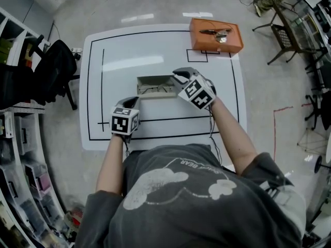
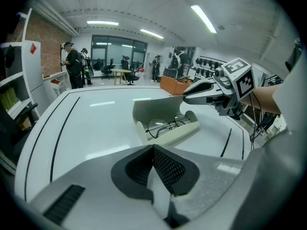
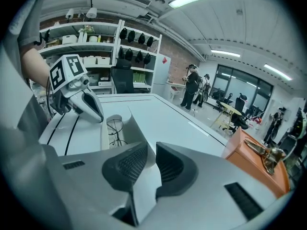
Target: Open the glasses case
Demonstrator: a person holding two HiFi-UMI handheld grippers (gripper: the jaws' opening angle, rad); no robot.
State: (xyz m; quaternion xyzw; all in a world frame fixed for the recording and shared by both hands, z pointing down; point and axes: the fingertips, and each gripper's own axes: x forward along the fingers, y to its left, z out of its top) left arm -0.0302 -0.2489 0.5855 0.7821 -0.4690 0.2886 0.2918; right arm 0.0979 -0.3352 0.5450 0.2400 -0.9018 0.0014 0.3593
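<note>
Off-white case sits mid-worktop, open, with its lid up on the far side and glasses lying in the tray. The right gripper comes in from the case's right end, forearm angled inward over the near edge and nose tilted down. Its tongs are nearly closed, pinching the lid's right edge. The left gripper is near the case's near-left corner, apart from it, with the forearm straight ahead and the nose tilted down. Its tongs are pressed together with nothing between them. The white worktop has black outline tape. An orange box sits at the far right corner.
</note>
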